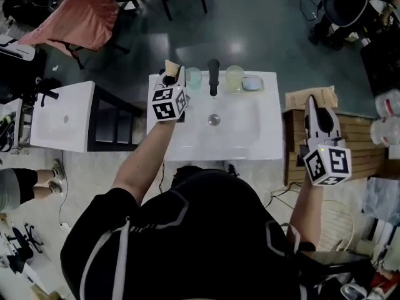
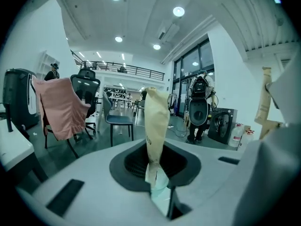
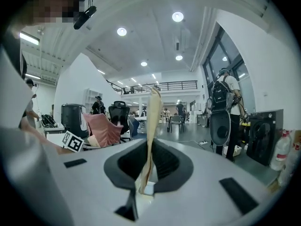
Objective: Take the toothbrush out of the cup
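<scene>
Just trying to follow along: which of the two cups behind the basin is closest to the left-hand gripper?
The pale green cup left of the black tap, right beside the left gripper. The yellowish cup stands on the tap's far side.

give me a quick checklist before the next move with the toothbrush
1. Grip: left hand-held gripper closed on what seems to be the toothbrush, a pale green piece between its jaws: ok.
2. Toothbrush clear of the cup: cannot tell; the gripper hides it from above.
3. Cup upright at the sink's back edge: ok.
4. Faucet apart from the left hand-held gripper: ok.
5. Right hand-held gripper shut, empty, off to the side over the wooden table: ok.
</scene>
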Motion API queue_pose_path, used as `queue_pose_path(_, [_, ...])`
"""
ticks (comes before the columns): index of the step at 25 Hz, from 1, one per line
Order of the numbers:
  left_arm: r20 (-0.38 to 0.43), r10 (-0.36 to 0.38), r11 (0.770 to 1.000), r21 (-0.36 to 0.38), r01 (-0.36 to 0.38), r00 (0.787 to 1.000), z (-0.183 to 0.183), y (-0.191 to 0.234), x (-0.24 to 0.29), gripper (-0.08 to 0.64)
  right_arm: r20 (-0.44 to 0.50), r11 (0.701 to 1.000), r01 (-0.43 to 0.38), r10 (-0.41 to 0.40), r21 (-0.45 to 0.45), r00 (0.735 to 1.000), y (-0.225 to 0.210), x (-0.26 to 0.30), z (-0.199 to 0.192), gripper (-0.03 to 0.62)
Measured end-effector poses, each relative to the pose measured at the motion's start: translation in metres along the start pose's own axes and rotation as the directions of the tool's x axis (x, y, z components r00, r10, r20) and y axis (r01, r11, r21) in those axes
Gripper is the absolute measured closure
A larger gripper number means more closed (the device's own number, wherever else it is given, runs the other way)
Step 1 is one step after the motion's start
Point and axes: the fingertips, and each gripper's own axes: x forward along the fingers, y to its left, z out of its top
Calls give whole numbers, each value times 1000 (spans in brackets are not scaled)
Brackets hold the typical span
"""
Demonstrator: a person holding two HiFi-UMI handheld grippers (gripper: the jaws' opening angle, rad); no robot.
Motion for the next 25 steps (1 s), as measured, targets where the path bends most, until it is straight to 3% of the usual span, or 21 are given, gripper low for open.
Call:
queue_pose_path(5, [44, -6, 1000, 21, 5, 999, 27, -8, -32, 517, 30, 999, -52, 52, -12, 998, 0, 12, 8, 560])
queue_pose_path(11, [91, -43, 999, -18, 45, 995, 56, -15, -70, 518, 32, 993, -117, 118, -30, 992, 11, 34, 7, 560])
queue_pose_path(25, [189, -15, 1000, 5, 15, 982, 118, -18, -155, 520, 83, 967, -253, 253, -20, 964, 44, 68, 34, 560])
